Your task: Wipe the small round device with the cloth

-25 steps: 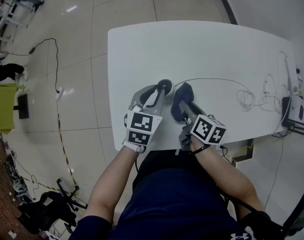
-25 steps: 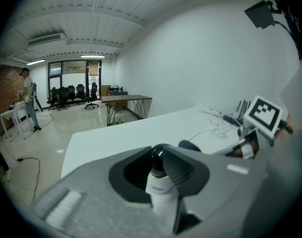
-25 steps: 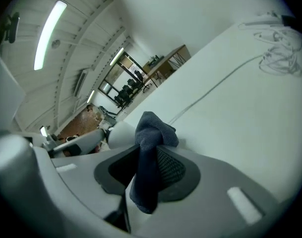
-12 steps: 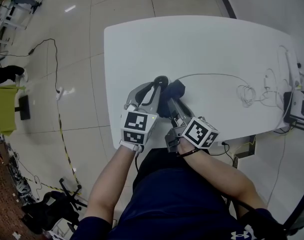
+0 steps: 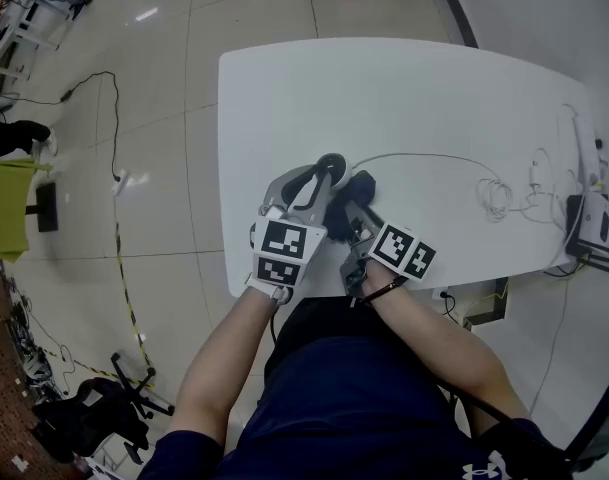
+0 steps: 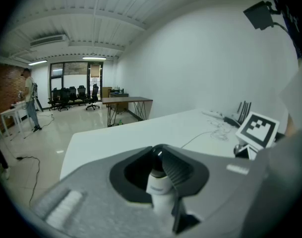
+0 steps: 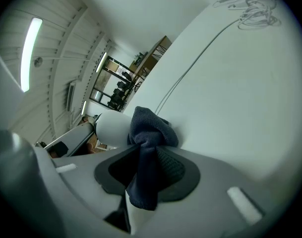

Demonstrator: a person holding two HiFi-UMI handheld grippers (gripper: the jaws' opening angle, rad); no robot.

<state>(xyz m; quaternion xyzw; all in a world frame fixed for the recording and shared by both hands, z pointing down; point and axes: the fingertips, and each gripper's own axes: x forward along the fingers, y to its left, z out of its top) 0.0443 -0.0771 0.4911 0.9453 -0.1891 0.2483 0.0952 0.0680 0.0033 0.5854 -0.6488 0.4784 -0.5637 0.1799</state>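
Near the near edge of the white table [image 5: 414, 88], toward its left corner, the small round device [image 5: 331, 165] is gripped by the left gripper [image 5: 320, 178]. In the left gripper view the jaws are seen drawn narrowly together on the device's white body, with its dark domed front rising between the pads. Whether the device rests on the tabletop cannot be told. This hold is judged to act as a brace, so that the device is not pushed aside or turned when it is rubbed.

The dark blue cloth [image 5: 350, 190] is pinched by the right gripper [image 5: 350, 206], just beside the left one. Its jaws are closed on a gathered fold, with a bunched wad standing out past the fingertips and a tail hanging back between them. In the right gripper view that wad is laid against the device's white rounded side. The bunching is judged to give a soft pad and to hold the hard jaws off the device.

A thin white cable [image 5: 424, 158] is run from the device toward the table's right edge, where it is loosely coiled. The slack is judged to let the device be held freely.
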